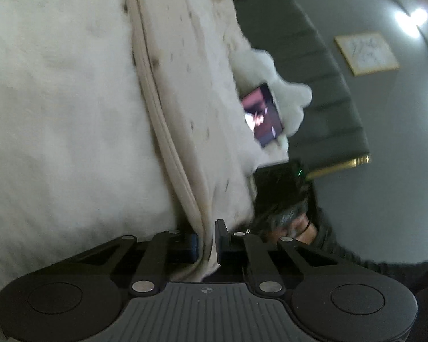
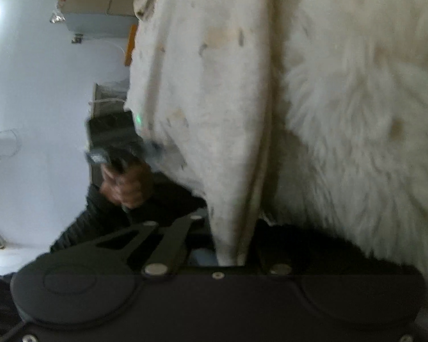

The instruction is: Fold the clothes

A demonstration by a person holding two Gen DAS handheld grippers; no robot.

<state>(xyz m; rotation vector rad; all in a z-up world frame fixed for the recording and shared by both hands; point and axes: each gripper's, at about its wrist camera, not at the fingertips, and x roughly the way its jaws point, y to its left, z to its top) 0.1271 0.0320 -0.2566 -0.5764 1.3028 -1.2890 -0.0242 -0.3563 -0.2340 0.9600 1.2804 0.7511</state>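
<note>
A cream garment (image 1: 197,108) with small dark specks and a stitched edge runs up from my left gripper (image 1: 207,245). That gripper is shut on the stitched edge, with a fold of cloth pinched between its pads (image 1: 221,239). In the right wrist view the same garment (image 2: 208,108) stretches upward from my right gripper (image 2: 232,252), which is shut on a narrow bunch of it. The right finger there is hidden behind cloth and dark shadow. Each view shows the person's other hand (image 2: 125,185) gripping the other tool's dark body (image 1: 276,188) at the garment's far edge.
White fluffy bedding (image 1: 57,114) fills the left side, also seen in the right wrist view (image 2: 371,114). A phone with a lit screen (image 1: 262,114) lies beside the garment. A green padded headboard (image 1: 314,65), a framed picture (image 1: 365,54) and a cardboard box (image 2: 100,0) stand behind.
</note>
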